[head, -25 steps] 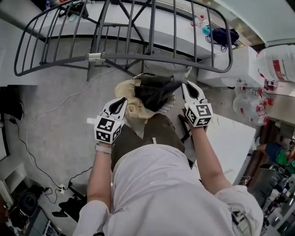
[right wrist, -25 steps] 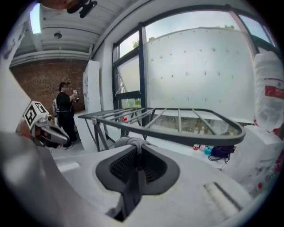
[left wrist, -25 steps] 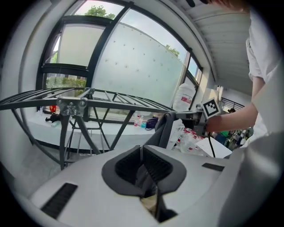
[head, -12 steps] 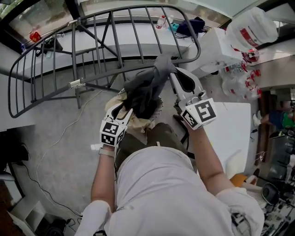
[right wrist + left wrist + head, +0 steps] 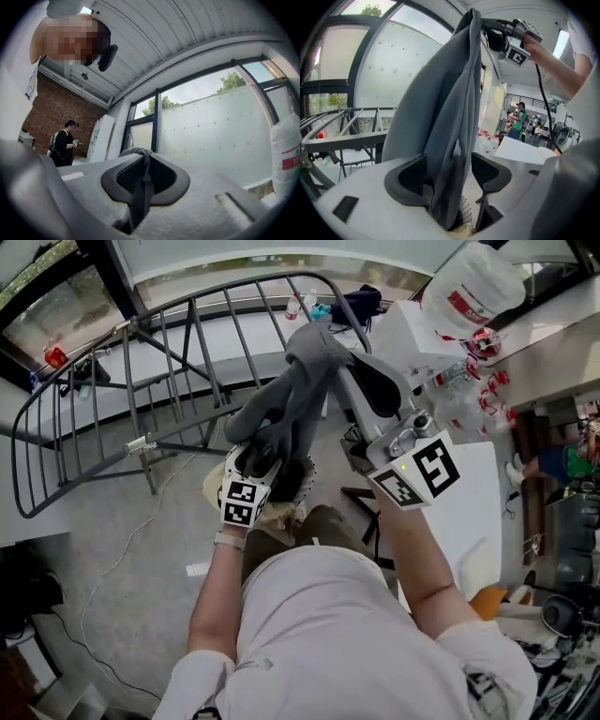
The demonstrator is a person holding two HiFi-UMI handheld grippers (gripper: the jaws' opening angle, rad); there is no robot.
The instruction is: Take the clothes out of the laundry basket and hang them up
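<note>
Right gripper [image 5: 330, 351], clamped on the grey garment [image 5: 281, 404], has lifted it toward 12 o'clock; left gripper [image 5: 259, 454] jaws just opened wide, cloth loose between them, so hanging is next.

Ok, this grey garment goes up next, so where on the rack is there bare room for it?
The drying rack looks bare: every rail left of the grey garment is free. The right side is crowded: a white table and a counter with a plastic bag.
</note>
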